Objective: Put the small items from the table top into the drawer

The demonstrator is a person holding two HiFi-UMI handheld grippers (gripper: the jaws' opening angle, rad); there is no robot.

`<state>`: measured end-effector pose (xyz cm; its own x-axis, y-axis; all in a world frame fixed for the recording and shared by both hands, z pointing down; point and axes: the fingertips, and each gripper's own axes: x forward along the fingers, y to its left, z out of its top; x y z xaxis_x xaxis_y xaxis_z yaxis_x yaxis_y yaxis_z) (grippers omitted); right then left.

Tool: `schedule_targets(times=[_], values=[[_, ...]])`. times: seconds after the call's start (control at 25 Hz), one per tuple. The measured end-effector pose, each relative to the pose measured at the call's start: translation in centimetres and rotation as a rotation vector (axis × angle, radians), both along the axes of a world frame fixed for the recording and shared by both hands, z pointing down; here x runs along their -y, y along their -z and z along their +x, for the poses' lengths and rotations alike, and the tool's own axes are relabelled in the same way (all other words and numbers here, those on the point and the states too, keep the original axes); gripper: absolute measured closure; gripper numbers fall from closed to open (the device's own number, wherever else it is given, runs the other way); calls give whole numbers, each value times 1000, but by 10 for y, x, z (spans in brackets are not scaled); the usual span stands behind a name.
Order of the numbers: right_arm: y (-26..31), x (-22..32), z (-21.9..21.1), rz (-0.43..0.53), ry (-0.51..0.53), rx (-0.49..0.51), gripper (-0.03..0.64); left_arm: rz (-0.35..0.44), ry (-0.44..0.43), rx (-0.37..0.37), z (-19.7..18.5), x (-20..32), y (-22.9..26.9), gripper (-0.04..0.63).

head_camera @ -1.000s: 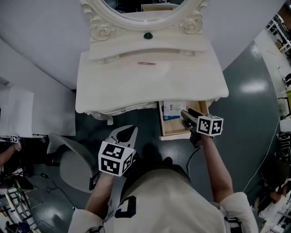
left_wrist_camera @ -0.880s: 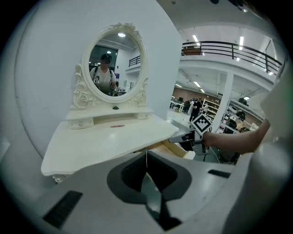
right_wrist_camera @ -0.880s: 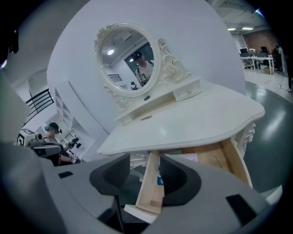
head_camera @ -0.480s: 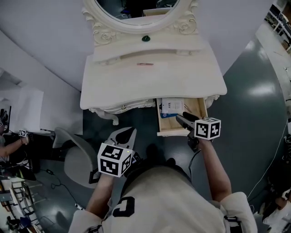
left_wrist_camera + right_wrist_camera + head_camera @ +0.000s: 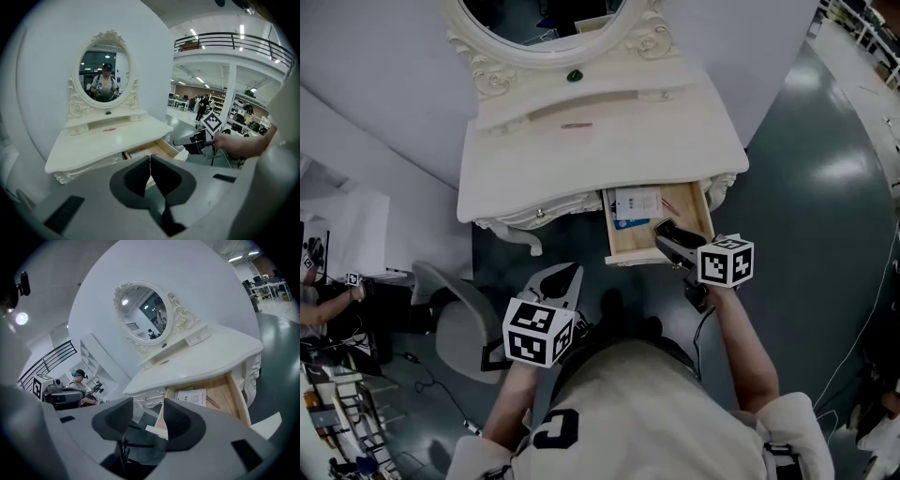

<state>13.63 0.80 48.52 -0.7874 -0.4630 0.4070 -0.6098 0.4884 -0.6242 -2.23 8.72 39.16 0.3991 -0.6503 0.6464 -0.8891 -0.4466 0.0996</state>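
Oval mirror (image 5: 534, 17) in carved white frame, upright against plain white wall (image 5: 375, 66). Its glass reflects a person in a cap (image 5: 105, 84). Grey chair (image 5: 455, 319) well below and left of mirror, on dark glossy floor (image 5: 811, 159). Thin cable (image 5: 422, 368) on the floor below chair. Bystander (image 5: 314, 305) far left of mirror, mostly cut off. Black balcony railing (image 5: 234, 40) up right of mirror.

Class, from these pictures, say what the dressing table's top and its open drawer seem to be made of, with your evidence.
Table top: probably painted wood, cream white with a smooth soft sheen and carved edging. Drawer: seemingly unpainted wood, judging by its pale tan, matt inner walls and floor.
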Motion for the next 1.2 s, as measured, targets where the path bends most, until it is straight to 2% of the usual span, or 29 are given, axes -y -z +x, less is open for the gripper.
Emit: schedule_targets(times=[0.2,0.6,0.96,1.2], values=[[8,-8,8,28,38,5,407,5,23,8,11,-13,2,538],[23,-9,-6,60,104,27,407,2,89,1,3,-24,-5,538],[26,7,-16,77,90,-18,407,15,61,-49,-12,-2,-16,538],[33,23,-49,57,85,-64,407,21,29,-76,-52,25,0,538]])
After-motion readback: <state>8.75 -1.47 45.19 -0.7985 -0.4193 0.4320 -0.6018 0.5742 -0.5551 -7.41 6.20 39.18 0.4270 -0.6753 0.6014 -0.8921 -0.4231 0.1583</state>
